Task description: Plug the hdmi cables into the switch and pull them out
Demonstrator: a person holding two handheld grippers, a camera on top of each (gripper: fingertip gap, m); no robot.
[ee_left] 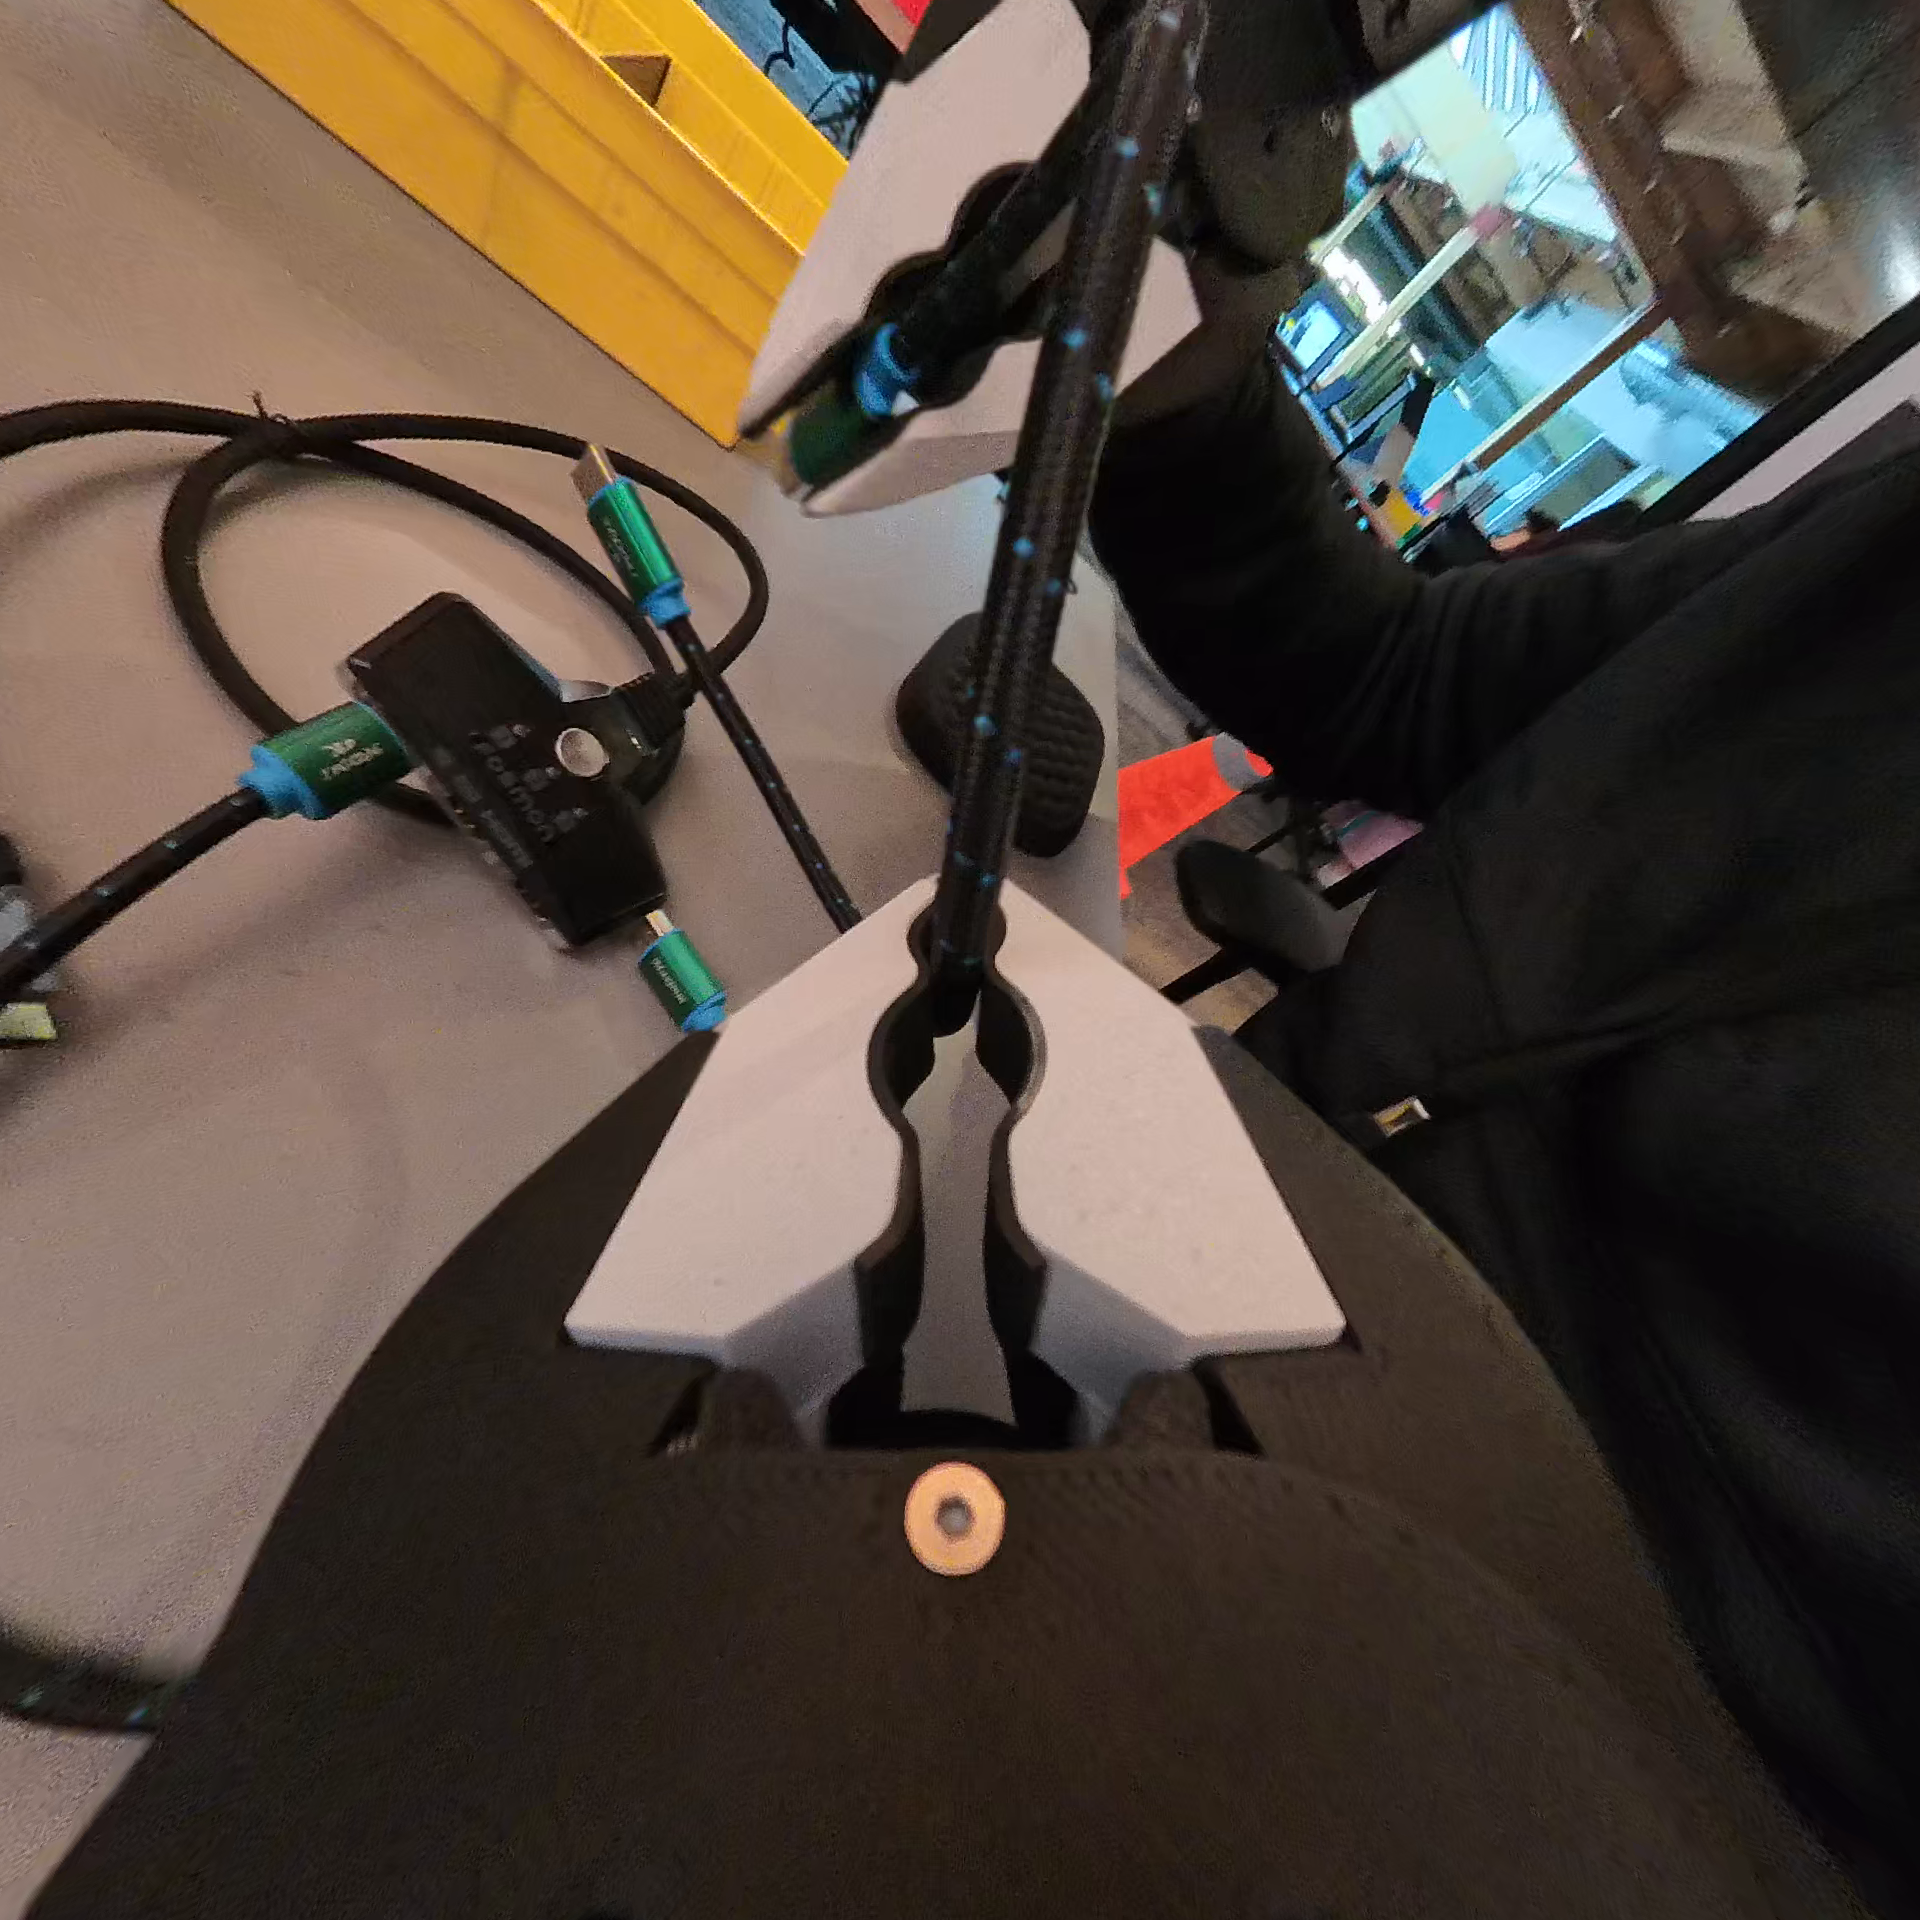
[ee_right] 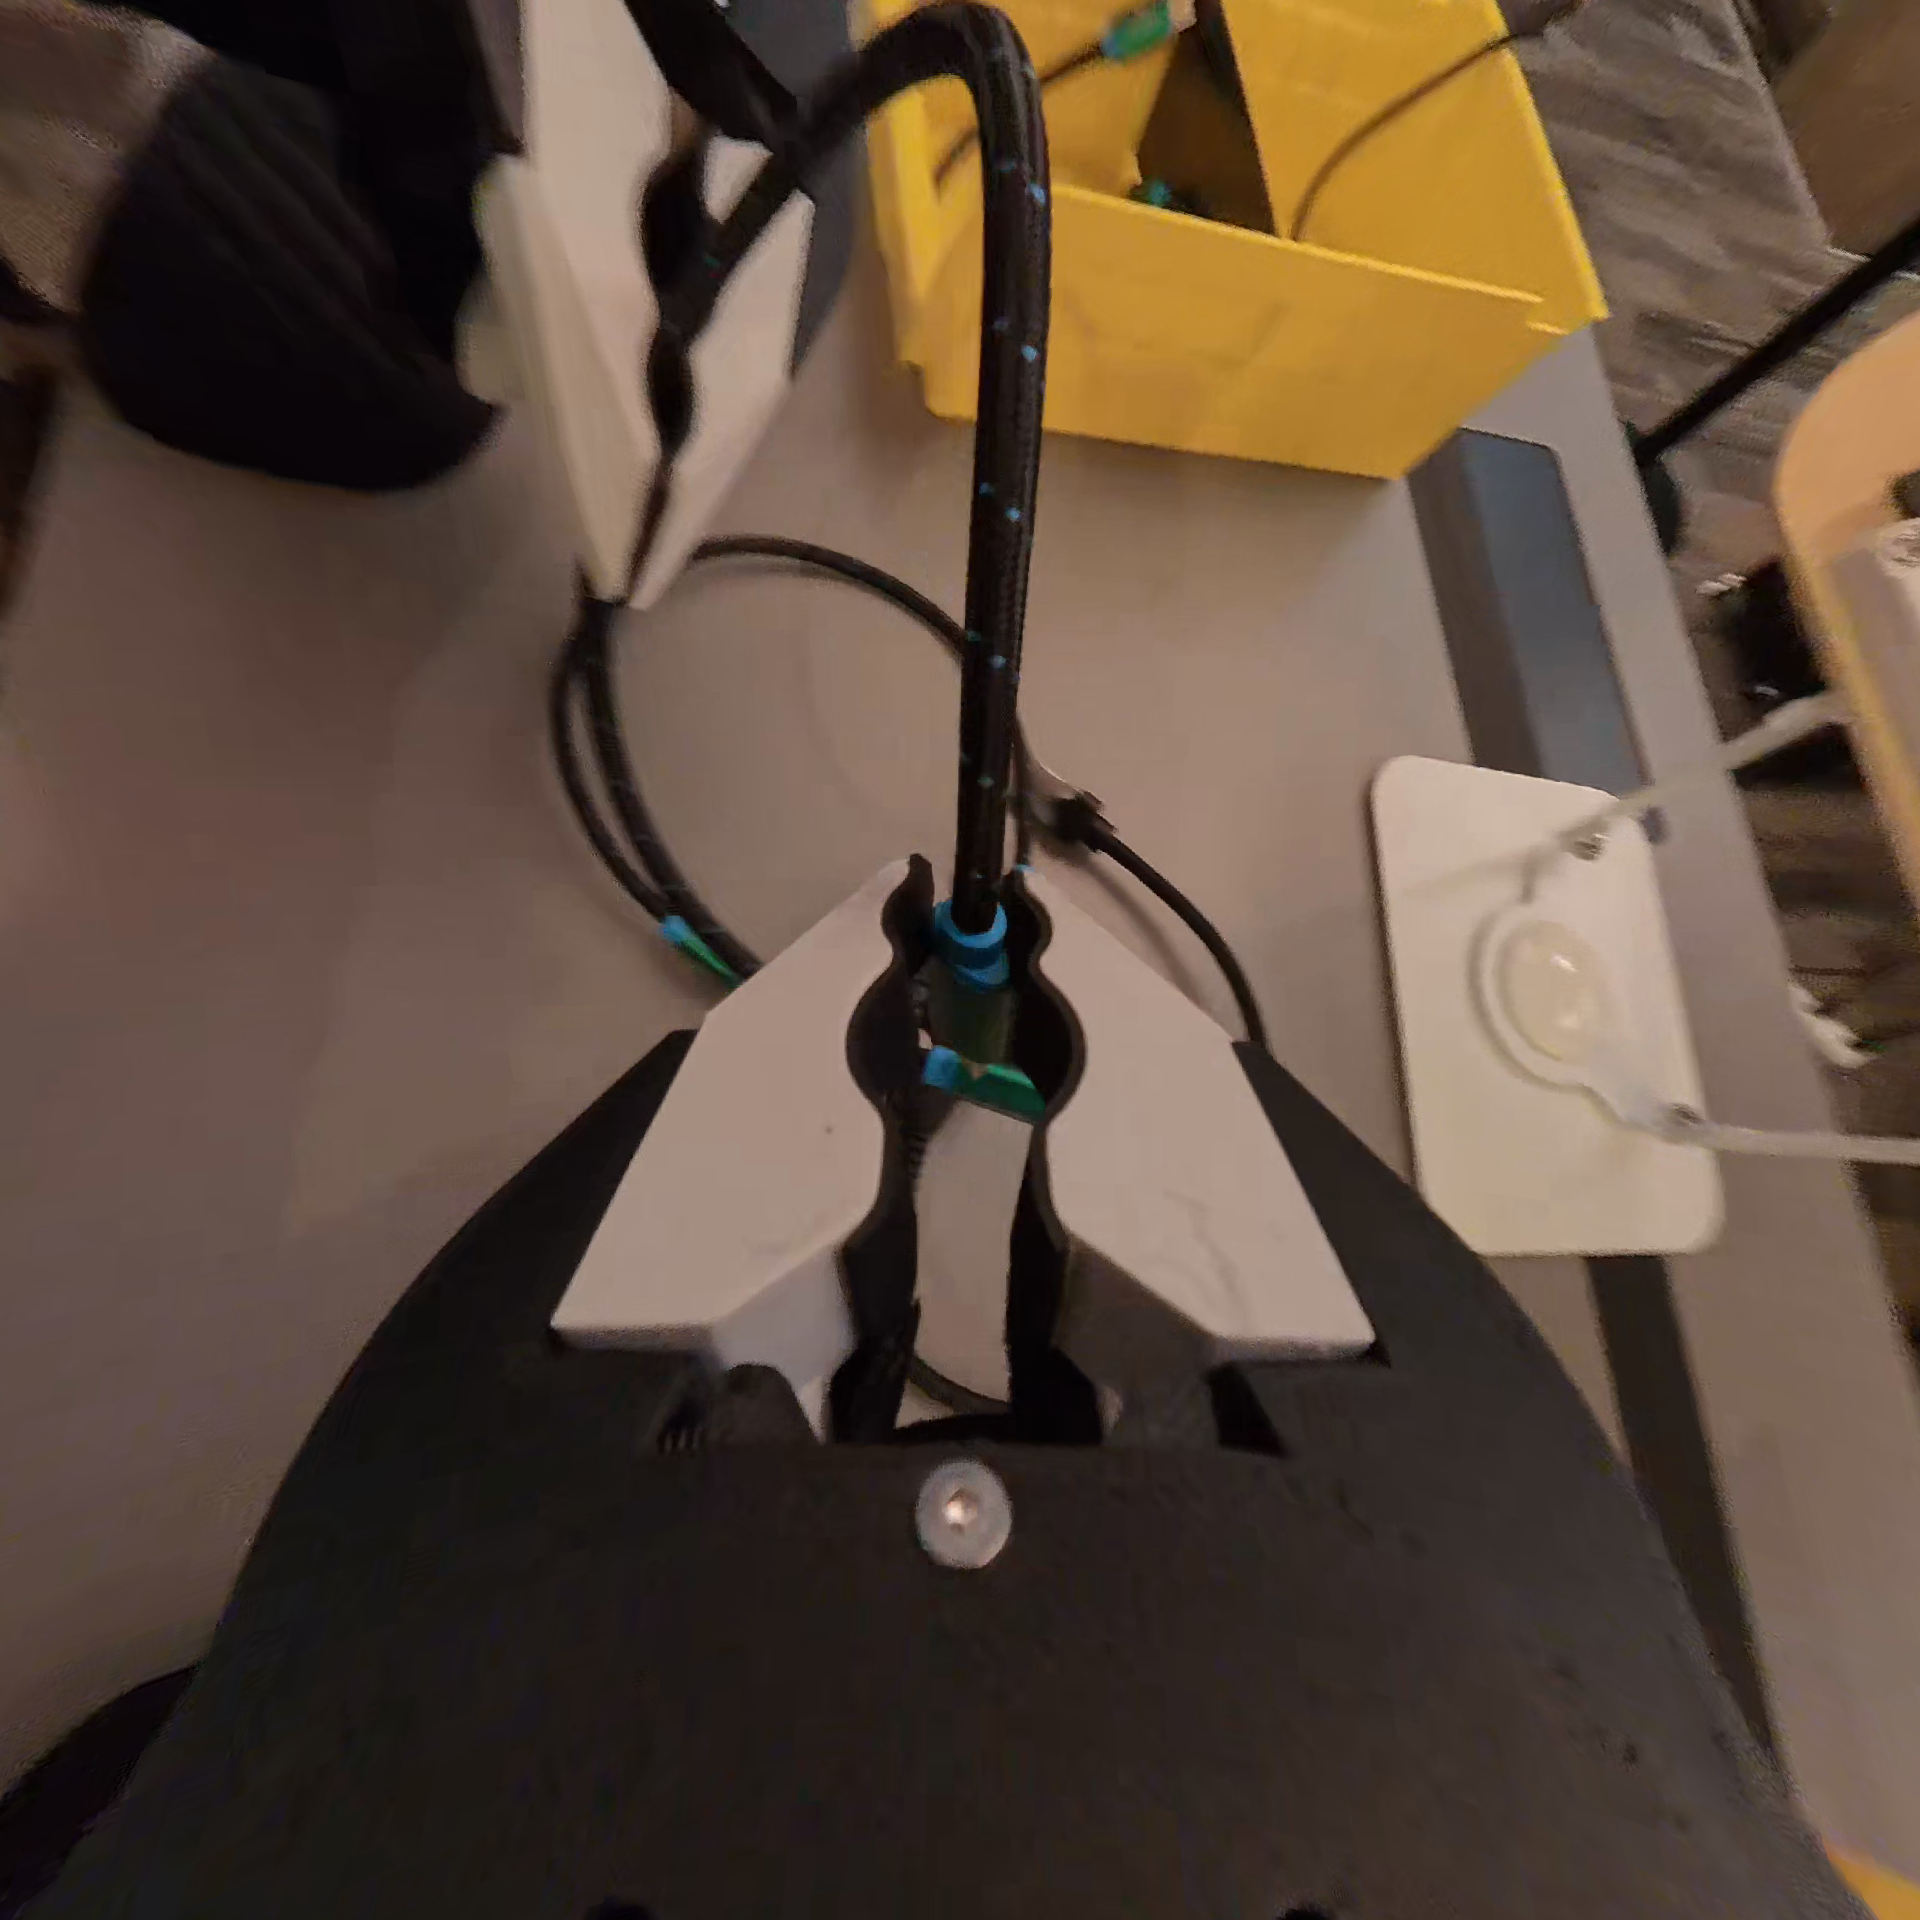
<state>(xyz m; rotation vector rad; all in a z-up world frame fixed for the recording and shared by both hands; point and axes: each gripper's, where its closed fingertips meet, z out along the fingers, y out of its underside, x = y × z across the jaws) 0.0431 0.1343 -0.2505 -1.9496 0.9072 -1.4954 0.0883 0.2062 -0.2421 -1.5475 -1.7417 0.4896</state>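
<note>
Grey table (ee_left: pixel 312 1195) | one switch (ee_left: pixel 509 758) | both claws (ee_left: pixel 958 940) (ee_right: pixel 964 935) pinching one cable (ee_left: pixel 1039 540)

Left wrist view: camera mounted behind the left claw (ee_left: pixel 961 966), looking forward along its fingers, tilted, across the bench (ee_left: pixel 260 1195) toward the bin (ee_left: pixel 582 208) and out to the room at right. Close range; the claw fills the lower half. The switch (ee_left: pixel 520 758) lies near, at left.

Right wrist view: camera behind the right claw (ee_right: pixel 971 966), facing steeply down onto the bench (ee_right: pixel 260 935), bin (ee_right: pixel 1247 343) beyond. Close range.

Shared: the braided cable (ee_left: pixel 1049 520) (ee_right: pixel 1003 520) running between both claws, each view showing the other claw (ee_left: pixel 935 395) (ee_right: pixel 644 343), the bin, the bench.
</note>
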